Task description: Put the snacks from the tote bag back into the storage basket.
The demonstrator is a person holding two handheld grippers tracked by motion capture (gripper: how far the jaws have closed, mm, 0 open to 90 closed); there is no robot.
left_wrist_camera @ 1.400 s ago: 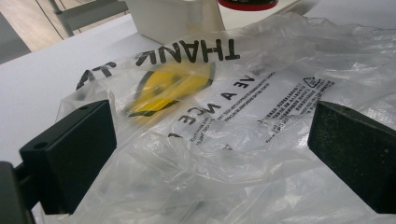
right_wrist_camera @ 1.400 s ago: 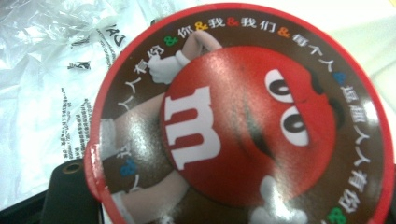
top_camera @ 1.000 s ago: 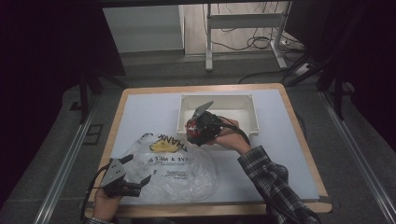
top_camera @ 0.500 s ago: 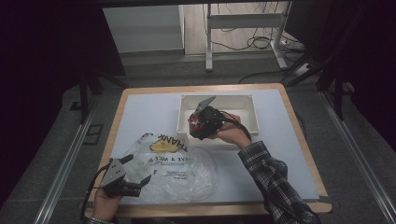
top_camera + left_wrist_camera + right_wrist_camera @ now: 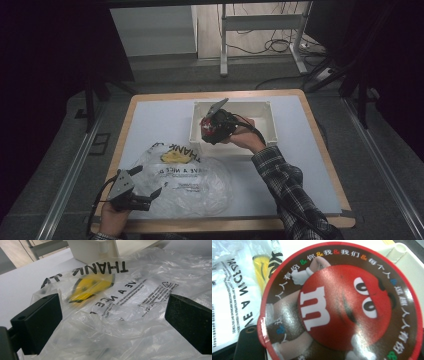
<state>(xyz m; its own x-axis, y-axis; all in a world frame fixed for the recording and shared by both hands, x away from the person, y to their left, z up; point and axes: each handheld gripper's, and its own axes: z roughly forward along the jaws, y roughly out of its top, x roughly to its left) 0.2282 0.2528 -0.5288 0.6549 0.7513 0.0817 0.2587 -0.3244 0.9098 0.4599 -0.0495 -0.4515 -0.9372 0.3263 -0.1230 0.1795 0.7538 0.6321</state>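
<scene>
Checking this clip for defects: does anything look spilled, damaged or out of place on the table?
Nothing spilled or broken. The plastic bag lies crumpled and spread flat by the left gripper, whose jaws stand open around its edge. The right gripper holds a round red candy container over the near wall of the white bin.

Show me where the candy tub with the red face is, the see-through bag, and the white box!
candy tub [image 5: 342, 307], right gripper view, on its round lid.
see-through bag [image 5: 195, 187], high view, on its crinkled middle.
white box [image 5: 272, 122], high view, on its right wall.

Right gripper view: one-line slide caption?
Right gripper holds a red M&M's container above the plastic bag and white bin.
</scene>
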